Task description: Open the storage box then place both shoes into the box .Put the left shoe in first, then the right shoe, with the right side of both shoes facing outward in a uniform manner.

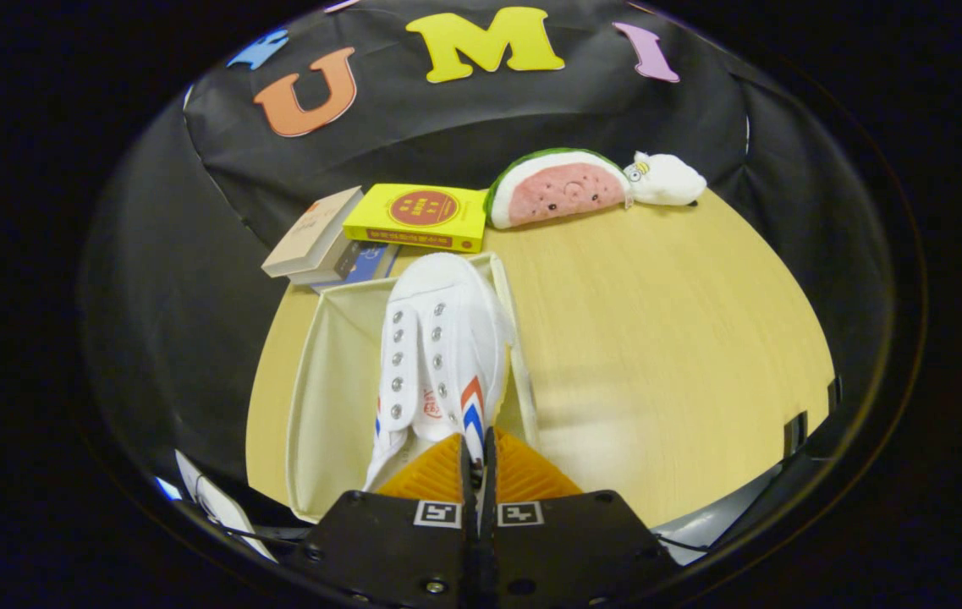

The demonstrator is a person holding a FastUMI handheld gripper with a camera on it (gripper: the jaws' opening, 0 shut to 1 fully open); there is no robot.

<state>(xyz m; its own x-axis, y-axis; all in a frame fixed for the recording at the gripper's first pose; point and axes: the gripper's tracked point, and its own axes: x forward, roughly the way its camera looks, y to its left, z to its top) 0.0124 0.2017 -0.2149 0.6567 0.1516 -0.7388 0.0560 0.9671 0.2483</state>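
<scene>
the gripper (pixel 478 474) pinches the heel edge of a white canvas shoe (pixel 438 355) — fingers nearly together on it — holding it over the open storage box (pixel 324 381). next: lower it in, striped side kept outward.

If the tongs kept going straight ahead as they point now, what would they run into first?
The tongs are shut on the shoe's heel over the open box. Straight on, the shoe's toe would likely meet the box's far wall first, then the books; depth is unclear.
</scene>
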